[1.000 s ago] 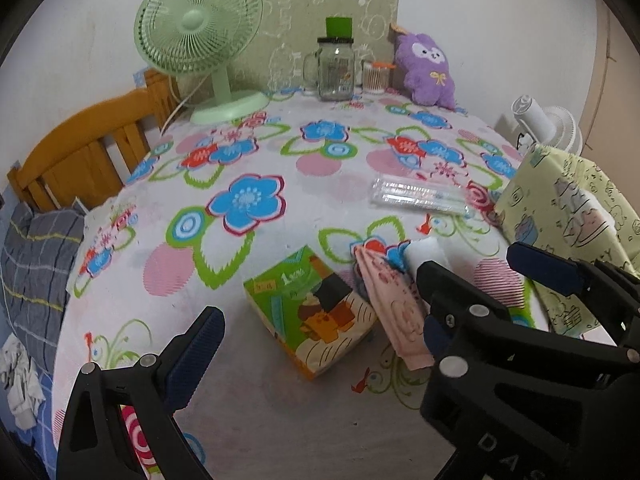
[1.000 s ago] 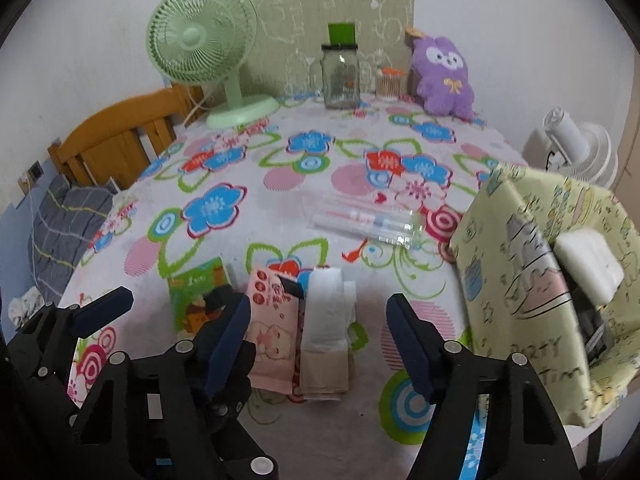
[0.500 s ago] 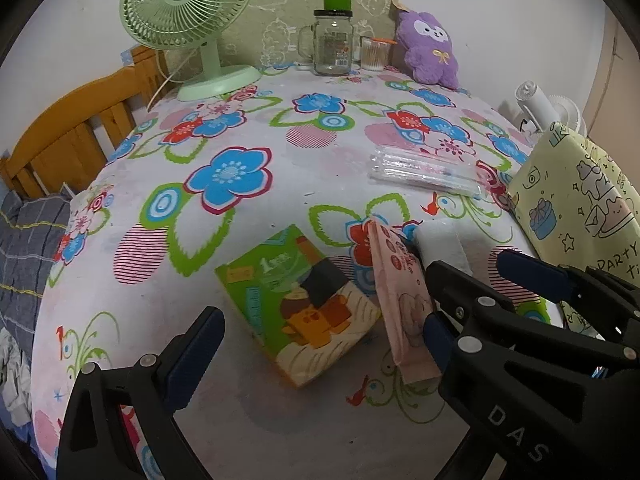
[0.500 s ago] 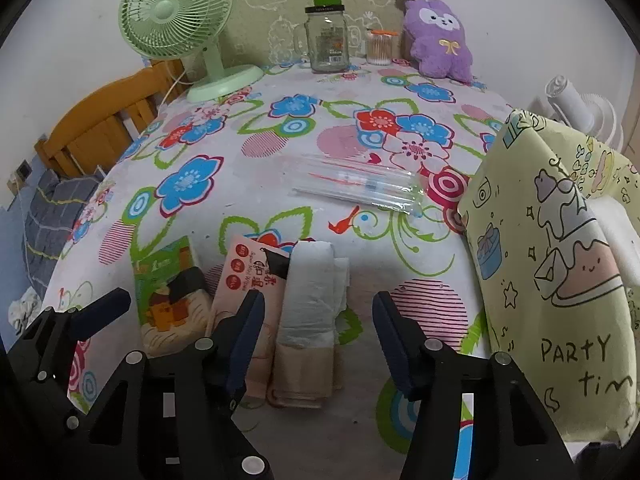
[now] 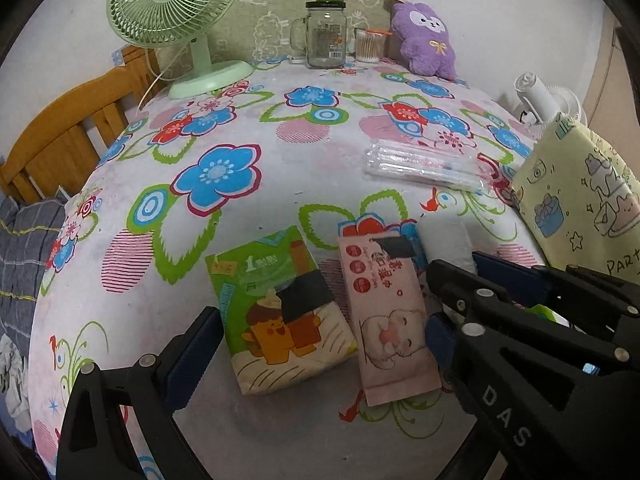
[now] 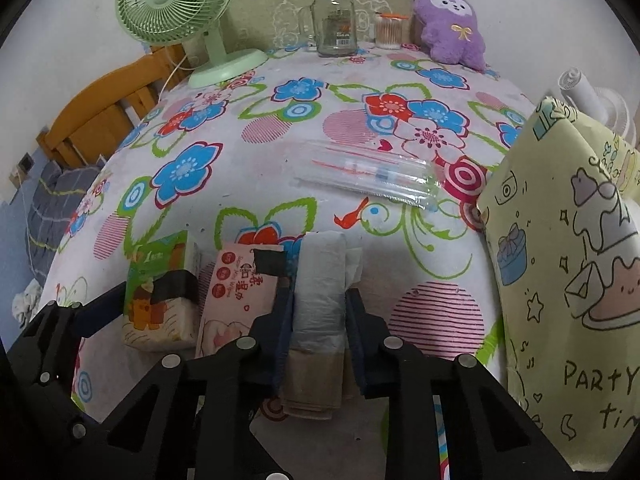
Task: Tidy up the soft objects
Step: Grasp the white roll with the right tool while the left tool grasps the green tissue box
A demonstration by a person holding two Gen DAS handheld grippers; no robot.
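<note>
three soft items are seen lined up near the front edge of the flowered tablecloth, none yet judged to be put away. on the left lies the green tissue pack; the left gripper is held around it with its fingers spread wide, one blue pad just beside the pack's left edge, the other across the pink wipes pack, and nothing is pinched. the pink wipes pack is laid just beside the tissue pack, untouched. next to it the white plastic roll is found resting on a folded beige piece. the right gripper is being closed on this roll: its jaws are closing with the roll between them, and both blue pads are seen pressed against the roll's sides. the roll is not yet lifted off the table. at the far right the yellow patterned bag is stood open, judged to be the likely place for the items. the first grasp is thus judged barely made, with carrying, placing and two more packs left.

the bag's inside is hidden in both views, so what it holds cannot be told. its right side is cut off by the frame edge. the contents of the clear plastic packet beyond the packs are hard to make out. whether the beige piece is caught together with the roll cannot be told. the lower end of the roll is covered by the right gripper's body in the left wrist view.
</note>
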